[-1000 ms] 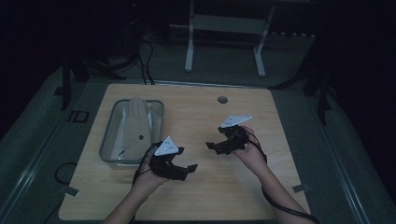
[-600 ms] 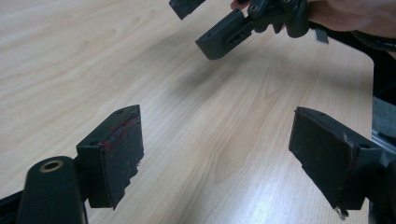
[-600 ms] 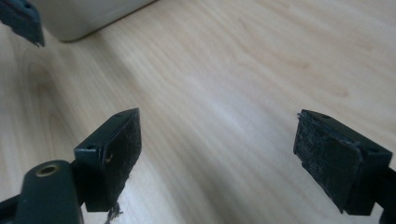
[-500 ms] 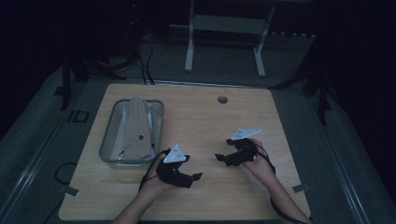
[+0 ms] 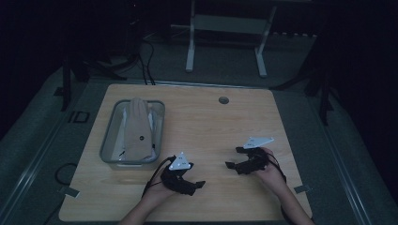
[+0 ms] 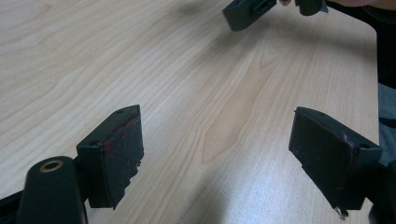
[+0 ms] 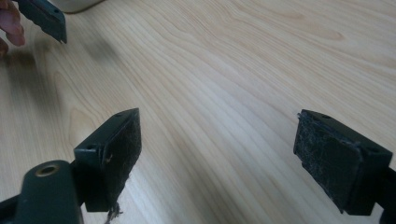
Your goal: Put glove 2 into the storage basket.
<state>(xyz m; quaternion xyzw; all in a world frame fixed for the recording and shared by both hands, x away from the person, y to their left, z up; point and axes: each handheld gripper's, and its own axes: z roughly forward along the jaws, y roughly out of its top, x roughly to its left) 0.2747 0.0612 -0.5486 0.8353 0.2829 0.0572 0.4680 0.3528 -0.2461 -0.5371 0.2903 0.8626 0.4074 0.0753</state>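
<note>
My left gripper (image 5: 197, 186) hovers low over the wooden table (image 5: 211, 122) near its front edge, jaws pointing right. In the left gripper view my left gripper (image 6: 219, 135) stands open, with bare wood between its pads. My right gripper (image 5: 233, 158) is to the right of it, jaws pointing left toward the left one. In the right gripper view my right gripper (image 7: 224, 140) is open too and holds nothing. Each gripper view catches a jaw tip of the other gripper at its top edge.
A metal tray (image 5: 109, 143) stands on the left half of the table with a beige glove (image 5: 137, 126) lying in it. A small round hole (image 5: 224, 100) sits near the table's far edge. Cables and a stand's legs lie on the floor beyond.
Both hands have come down and back toward the table's front edge. The right one also shifted to the right. Both grippers' jaws look as wide as before.
</note>
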